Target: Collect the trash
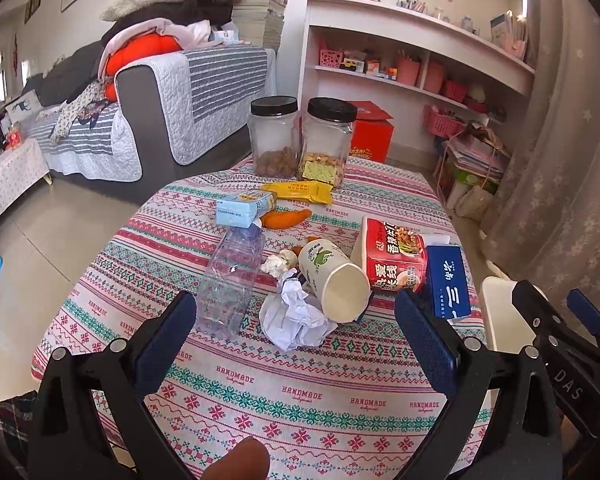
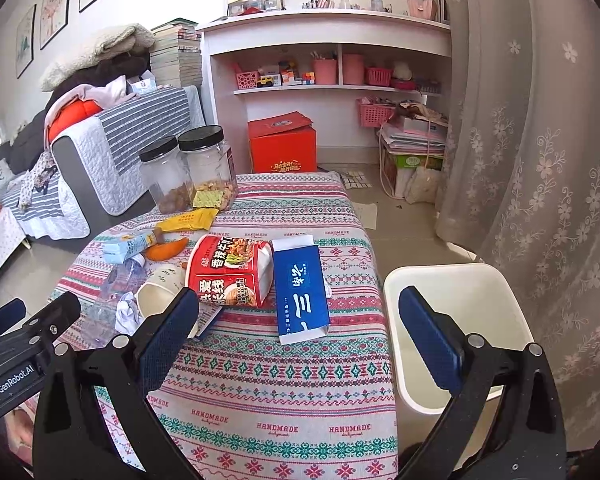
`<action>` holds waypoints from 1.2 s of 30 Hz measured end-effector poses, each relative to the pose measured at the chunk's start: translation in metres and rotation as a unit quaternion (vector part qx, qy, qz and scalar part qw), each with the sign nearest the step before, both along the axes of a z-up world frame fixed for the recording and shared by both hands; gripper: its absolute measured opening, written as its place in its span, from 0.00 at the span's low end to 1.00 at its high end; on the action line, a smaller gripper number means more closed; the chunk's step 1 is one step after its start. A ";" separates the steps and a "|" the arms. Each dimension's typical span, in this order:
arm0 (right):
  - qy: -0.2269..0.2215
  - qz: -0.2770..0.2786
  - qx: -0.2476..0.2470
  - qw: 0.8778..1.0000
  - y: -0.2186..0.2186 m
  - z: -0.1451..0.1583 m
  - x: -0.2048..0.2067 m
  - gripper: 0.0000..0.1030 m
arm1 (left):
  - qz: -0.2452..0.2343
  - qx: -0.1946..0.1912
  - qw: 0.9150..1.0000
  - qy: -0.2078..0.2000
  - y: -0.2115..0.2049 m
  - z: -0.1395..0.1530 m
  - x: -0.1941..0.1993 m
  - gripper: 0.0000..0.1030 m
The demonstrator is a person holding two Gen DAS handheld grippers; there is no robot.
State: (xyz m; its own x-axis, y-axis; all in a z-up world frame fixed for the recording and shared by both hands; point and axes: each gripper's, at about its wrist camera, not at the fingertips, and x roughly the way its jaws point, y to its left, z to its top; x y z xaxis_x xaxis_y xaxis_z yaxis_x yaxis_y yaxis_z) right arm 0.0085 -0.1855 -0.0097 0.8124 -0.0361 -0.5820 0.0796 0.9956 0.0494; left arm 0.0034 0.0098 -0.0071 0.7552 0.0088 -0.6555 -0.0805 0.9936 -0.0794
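Trash lies on the patterned tablecloth (image 1: 284, 392): a crushed clear bottle (image 1: 230, 284), crumpled white paper (image 1: 296, 316), a paper cup on its side (image 1: 334, 280), a red noodle tub (image 2: 230, 272), a blue carton (image 2: 302, 294), a light blue box (image 1: 242, 208) and a yellow wrapper (image 1: 300, 191). My left gripper (image 1: 296, 332) is open and empty just above the paper and cup. My right gripper (image 2: 300, 326) is open and empty, near the blue carton. A white bin (image 2: 456, 312) stands to the table's right.
Two black-lidded jars (image 1: 300, 136) with snacks stand at the table's far edge. An orange carrot-like piece (image 1: 286, 218) lies by the light blue box. A sofa (image 1: 156, 112) is at left, a white shelf (image 2: 332, 64) and red box (image 2: 282, 144) behind, a curtain (image 2: 540, 160) at right.
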 end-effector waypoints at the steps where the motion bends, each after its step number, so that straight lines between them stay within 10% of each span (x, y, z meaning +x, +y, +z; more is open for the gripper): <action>1: 0.000 0.000 0.000 1.000 0.000 0.000 0.000 0.93 | 0.000 0.000 1.000 0.001 0.000 -0.001 0.000 0.94; 36: 0.007 0.002 0.004 1.000 0.001 -0.002 -0.001 0.93 | 0.005 -0.003 1.000 0.011 0.004 -0.007 0.001 0.94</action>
